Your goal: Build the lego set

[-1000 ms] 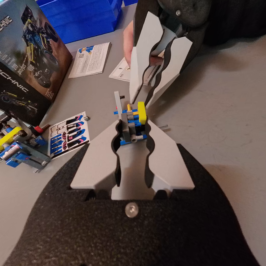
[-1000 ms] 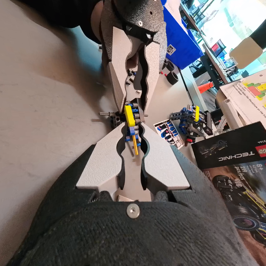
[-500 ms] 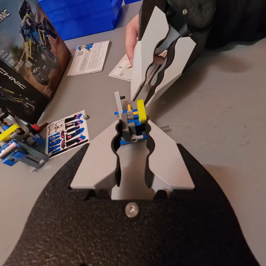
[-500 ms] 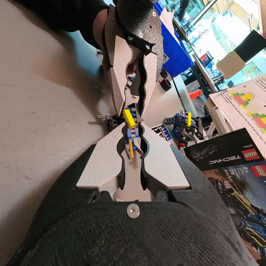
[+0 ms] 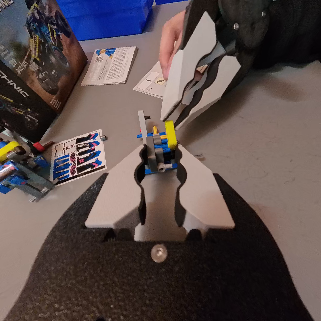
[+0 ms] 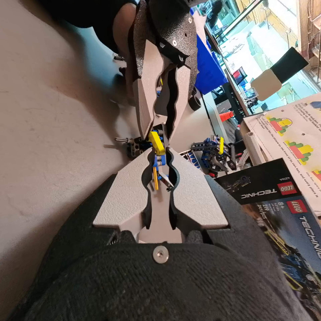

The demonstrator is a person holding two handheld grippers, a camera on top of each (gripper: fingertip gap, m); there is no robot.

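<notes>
- On the grey table (image 5: pixel 260 173), at far left, stands the set's box (image 5: pixel 31 60), with a sticker sheet (image 5: pixel 78 156) lying flat beside it.
- Between them a second lego assembly (image 5: pixel 17 172) lies at the left edge.
- At centre, the left gripper (image 5: pixel 159 152) clamps the small lego assembly (image 5: pixel 156 152).
- Opposite, the right gripper (image 6: pixel 159 154) pinches that assembly's yellow beam (image 6: pixel 157 143).

Printed writing stands on the dark set box (image 5: pixel 34 73), the sticker sheet (image 5: pixel 78 156), the leaflet (image 5: pixel 111 66) and a white poster (image 6: pixel 286 139).
</notes>
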